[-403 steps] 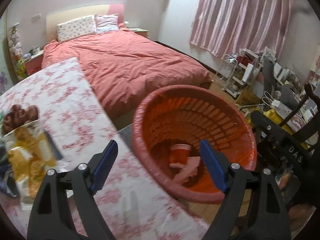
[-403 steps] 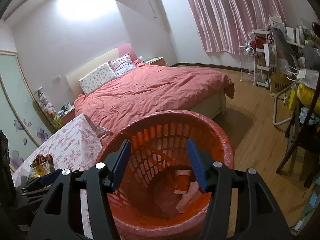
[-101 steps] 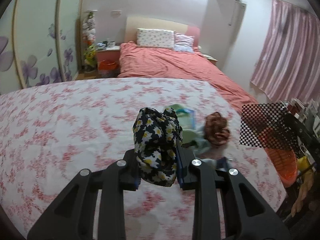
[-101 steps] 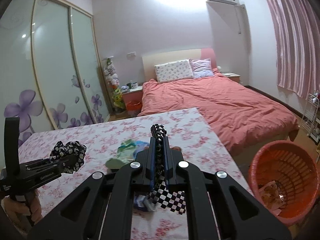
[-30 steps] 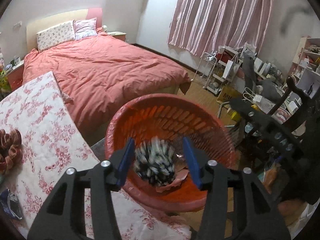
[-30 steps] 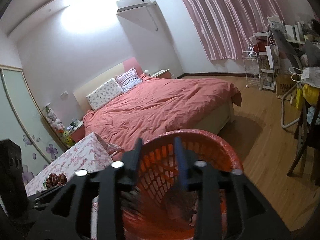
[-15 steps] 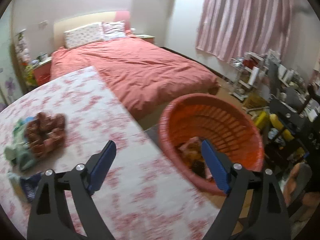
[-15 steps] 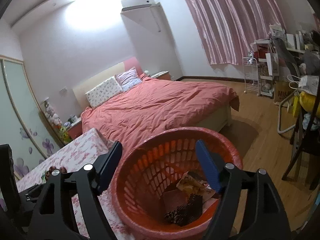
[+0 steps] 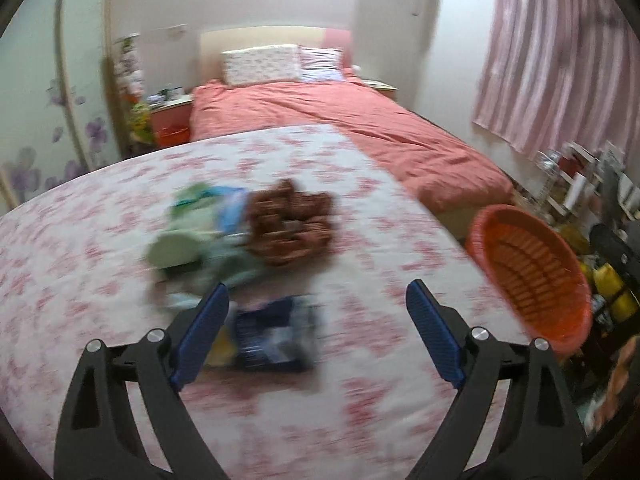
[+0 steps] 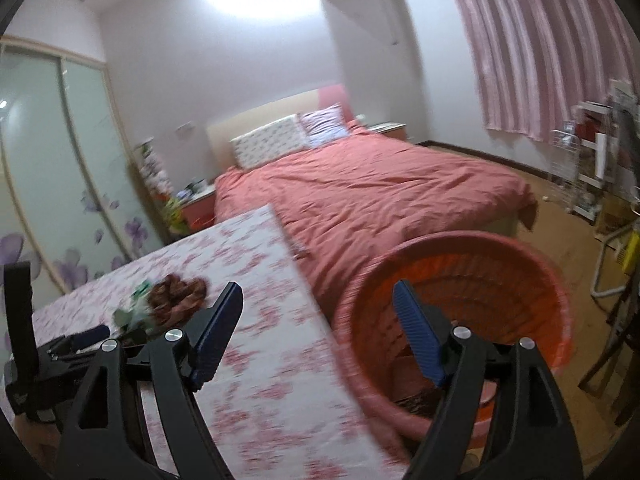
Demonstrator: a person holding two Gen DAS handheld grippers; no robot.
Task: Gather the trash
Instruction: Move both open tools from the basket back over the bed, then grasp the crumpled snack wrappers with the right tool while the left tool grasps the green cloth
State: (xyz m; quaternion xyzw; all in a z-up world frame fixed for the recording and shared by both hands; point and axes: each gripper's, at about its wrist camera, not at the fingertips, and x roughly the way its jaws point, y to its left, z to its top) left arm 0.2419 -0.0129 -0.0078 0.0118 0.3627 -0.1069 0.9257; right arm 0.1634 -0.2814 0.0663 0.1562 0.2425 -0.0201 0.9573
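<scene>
My left gripper (image 9: 316,292) hangs over the floral table (image 9: 80,280), its jaws opening with nothing between them. Just beneath and ahead lies a blurred dark blue packet (image 9: 276,336). Beyond it sit a brown crumpled item (image 9: 290,228) and a green and blue pile (image 9: 192,232). The red basket (image 9: 528,272) stands off the table's right edge. My right gripper (image 10: 318,288) is open and empty, over the gap between table edge and red basket (image 10: 460,280). Dark trash (image 10: 416,400) lies at the basket's bottom. The brown item (image 10: 178,296) shows on the table at left.
A bed with a red cover (image 9: 340,120) lies behind the table. Pink curtains (image 9: 560,60), shelves and clutter (image 9: 580,176) fill the right side. A chair (image 10: 616,360) stands right of the basket. The other gripper's body (image 10: 80,340) shows low left in the right wrist view.
Both grippers let their items drop into the basket and opened. The left one swung left from the basket to over the table's pile. The right one drifted left toward the table edge.
</scene>
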